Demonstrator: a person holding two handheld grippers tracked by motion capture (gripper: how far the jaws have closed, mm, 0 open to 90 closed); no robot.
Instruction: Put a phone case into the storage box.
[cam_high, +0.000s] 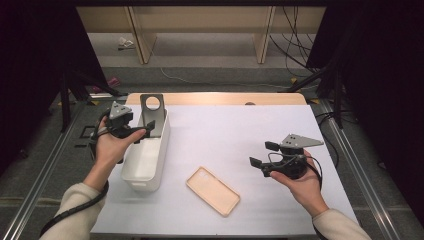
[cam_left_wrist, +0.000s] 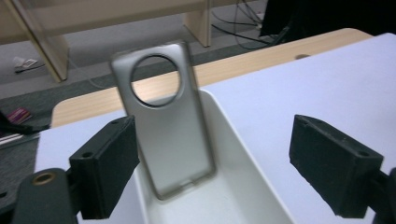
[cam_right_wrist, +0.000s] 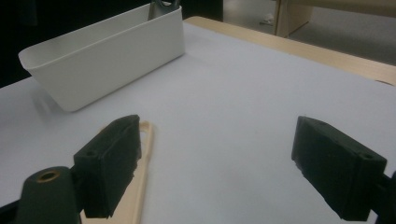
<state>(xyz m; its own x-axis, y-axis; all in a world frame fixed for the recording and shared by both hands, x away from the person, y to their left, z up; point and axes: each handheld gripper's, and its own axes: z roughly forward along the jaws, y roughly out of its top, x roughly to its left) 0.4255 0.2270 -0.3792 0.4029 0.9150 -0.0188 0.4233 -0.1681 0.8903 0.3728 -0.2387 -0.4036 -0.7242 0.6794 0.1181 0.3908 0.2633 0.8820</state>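
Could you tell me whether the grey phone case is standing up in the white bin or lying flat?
Standing. The grey phone case leans on end against the far wall of the white bin, its camera hole uppermost, above the rim.

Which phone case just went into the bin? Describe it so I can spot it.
Start at the white bin on the table's left side. At its far end a grey case stands upright against the wall. Unlike the peach case lying flat on the table, it has a big round hole near the top.

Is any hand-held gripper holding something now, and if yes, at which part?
Nothing is held. The left hand-held gripper is open; the grey phone case leans in the white bin, free of its pads. The right hand-held gripper is open over the table.
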